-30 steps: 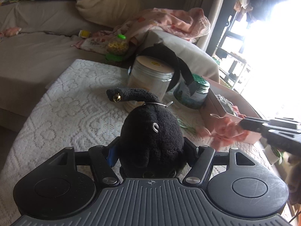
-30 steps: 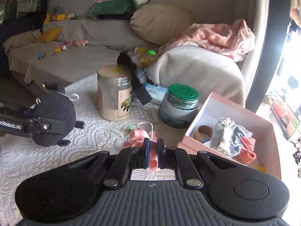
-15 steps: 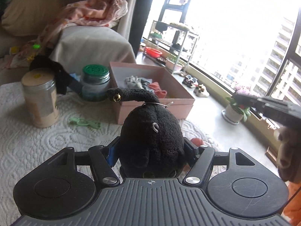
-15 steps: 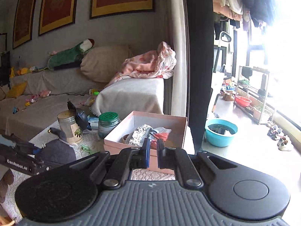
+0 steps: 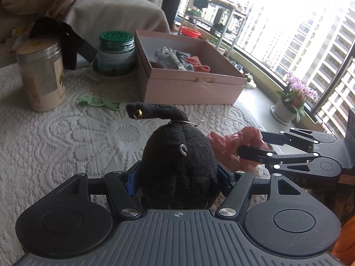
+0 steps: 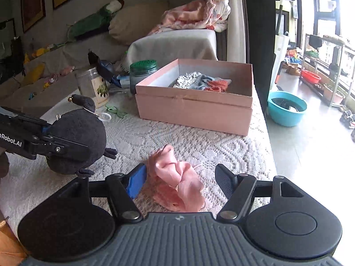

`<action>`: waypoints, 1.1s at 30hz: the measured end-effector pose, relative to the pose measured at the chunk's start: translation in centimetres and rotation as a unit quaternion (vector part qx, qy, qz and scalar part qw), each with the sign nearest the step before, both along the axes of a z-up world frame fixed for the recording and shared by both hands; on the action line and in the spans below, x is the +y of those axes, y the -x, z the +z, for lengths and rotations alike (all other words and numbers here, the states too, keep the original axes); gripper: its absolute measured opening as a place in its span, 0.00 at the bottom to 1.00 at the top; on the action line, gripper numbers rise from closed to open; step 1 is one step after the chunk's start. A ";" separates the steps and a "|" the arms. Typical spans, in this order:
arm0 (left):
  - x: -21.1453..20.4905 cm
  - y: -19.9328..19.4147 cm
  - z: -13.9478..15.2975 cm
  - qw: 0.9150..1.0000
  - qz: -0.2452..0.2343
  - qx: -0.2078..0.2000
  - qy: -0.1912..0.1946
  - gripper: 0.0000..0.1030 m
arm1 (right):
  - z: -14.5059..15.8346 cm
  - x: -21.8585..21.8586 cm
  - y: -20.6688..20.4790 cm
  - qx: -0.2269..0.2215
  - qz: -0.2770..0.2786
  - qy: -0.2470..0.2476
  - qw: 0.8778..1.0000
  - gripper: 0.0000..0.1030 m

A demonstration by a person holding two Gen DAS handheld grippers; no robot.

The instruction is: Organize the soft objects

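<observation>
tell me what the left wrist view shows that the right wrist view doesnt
Only the left wrist view: a potted pink-flowered plant on the window ledge and towers outside. Only the right wrist view: a turquoise basin on the floor. Both: the pink box, the black plush clamped in the left gripper, and pink fabric between the opening right gripper.

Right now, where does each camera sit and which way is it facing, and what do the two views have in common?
Left wrist: on the left tool, angled down across the lace-covered table toward the window; its fingers clamp the black plush toy, and the right tool enters from the right.
Right wrist: on the right tool, facing the sofa; its jaws are opening around the pink cloth, and the left tool shows at left.
Shared: pink box, plush toy, pink cloth, green-lidded jar.
</observation>
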State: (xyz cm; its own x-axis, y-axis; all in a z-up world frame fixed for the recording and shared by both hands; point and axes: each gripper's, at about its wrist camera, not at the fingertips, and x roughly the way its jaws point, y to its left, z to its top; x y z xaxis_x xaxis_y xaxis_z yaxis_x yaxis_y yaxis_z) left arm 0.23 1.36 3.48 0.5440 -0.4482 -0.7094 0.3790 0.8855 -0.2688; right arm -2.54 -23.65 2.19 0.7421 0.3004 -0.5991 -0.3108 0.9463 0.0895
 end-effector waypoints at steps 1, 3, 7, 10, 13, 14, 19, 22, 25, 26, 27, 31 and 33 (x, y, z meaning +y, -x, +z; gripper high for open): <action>0.2 -0.1 -0.2 1.000 0.002 0.002 0.000 0.70 | -0.2 0.3 -0.3 0.007 0.003 0.008 1.000 0.33; 0.3 -0.2 0.0 1.000 0.004 -0.001 0.001 0.70 | -0.1 0.8 -0.8 0.022 0.014 0.013 1.000 0.17; -0.1 -0.2 2.3 0.999 -0.003 -0.037 0.013 0.70 | 2.8 -0.2 -0.5 -0.002 0.017 -0.020 1.000 0.12; -0.8 -1.3 4.9 0.996 -0.017 -0.085 0.026 0.70 | 6.7 -1.4 -0.6 -0.040 0.011 -0.048 0.998 0.12; -2.4 -4.6 7.3 0.992 -0.028 -0.120 0.034 0.70 | 10.8 -2.2 -1.5 -0.083 0.003 -0.060 0.995 0.12; -3.0 -6.3 8.0 0.990 -0.034 -0.127 0.042 0.70 | 12.3 -2.4 -2.2 -0.100 0.002 -0.060 0.993 0.12; -5.6 -18.0 7.0 0.981 -0.053 -0.058 0.175 0.73 | 15.8 -1.8 -6.9 -0.151 -0.015 -0.031 0.988 0.12; -8.6 -21.1 4.3 0.997 -0.021 -0.066 0.042 0.68 | 15.7 -1.4 -10.9 -0.136 -0.031 -0.032 0.990 0.12; -8.9 -20.9 3.8 0.995 -0.034 -0.096 0.006 0.67 | 14.3 -1.0 -14.4 -0.103 -0.039 -0.019 0.994 0.12; -8.3 -20.7 4.1 0.994 -0.033 -0.099 0.013 0.67 | 13.8 -1.0 -15.2 -0.095 -0.041 -0.013 0.995 0.12; -7.6 -20.4 4.4 0.994 -0.031 -0.107 0.016 0.67 | 13.1 -0.9 -16.4 -0.084 -0.043 -0.008 0.995 0.12; -6.5 -18.9 5.6 0.990 -0.027 -0.135 -0.014 0.67 | 10.1 -0.7 -20.3 -0.030 -0.063 -0.002 0.998 0.12; -6.3 -18.4 5.7 0.991 -0.031 -0.129 -0.019 0.67 | 7.7 -0.2 -22.6 0.018 -0.081 0.007 0.997 0.12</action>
